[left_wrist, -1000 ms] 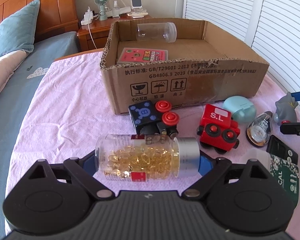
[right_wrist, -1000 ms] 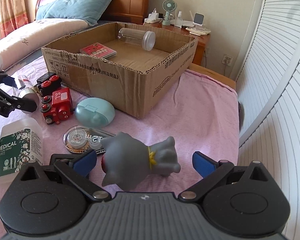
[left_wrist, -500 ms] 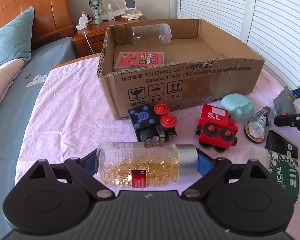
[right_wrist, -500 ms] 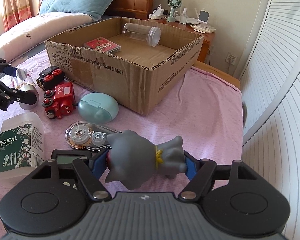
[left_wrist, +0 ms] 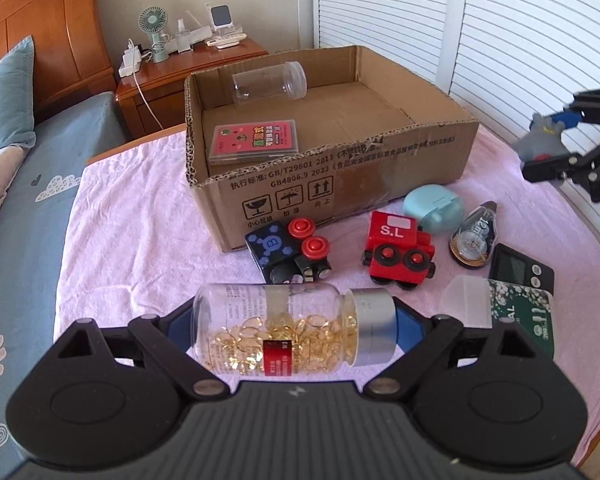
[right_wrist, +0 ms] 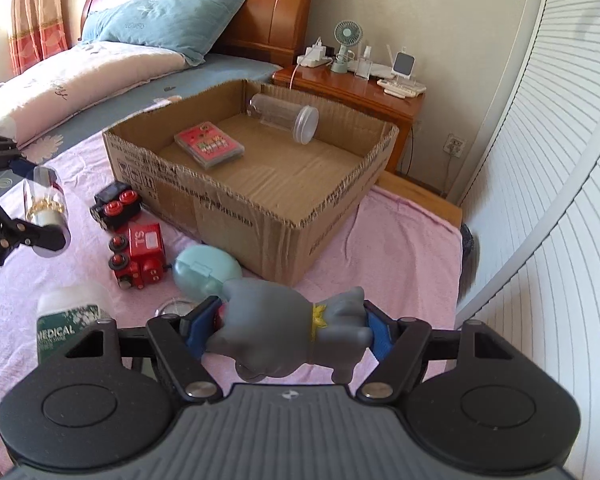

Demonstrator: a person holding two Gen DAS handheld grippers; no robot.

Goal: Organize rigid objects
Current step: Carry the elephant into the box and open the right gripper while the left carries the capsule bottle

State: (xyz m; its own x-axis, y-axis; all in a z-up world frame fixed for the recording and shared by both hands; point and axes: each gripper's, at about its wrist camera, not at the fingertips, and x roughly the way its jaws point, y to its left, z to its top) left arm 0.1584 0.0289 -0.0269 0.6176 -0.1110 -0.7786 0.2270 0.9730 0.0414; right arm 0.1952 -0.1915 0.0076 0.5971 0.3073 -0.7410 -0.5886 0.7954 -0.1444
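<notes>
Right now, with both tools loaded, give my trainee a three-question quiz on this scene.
1. True or false: the red toy train already lies inside the cardboard box.
2. Which item does the right tool grip, while its jaws are closing?
A. mint green case
B. grey toy animal
C. clear empty jar
3. Fill in: the left tool grips a capsule bottle by its base and its silver ____.

Key
1. False; it stands on the pink cloth in front of the box.
2. B, the grey toy animal.
3. cap
</notes>
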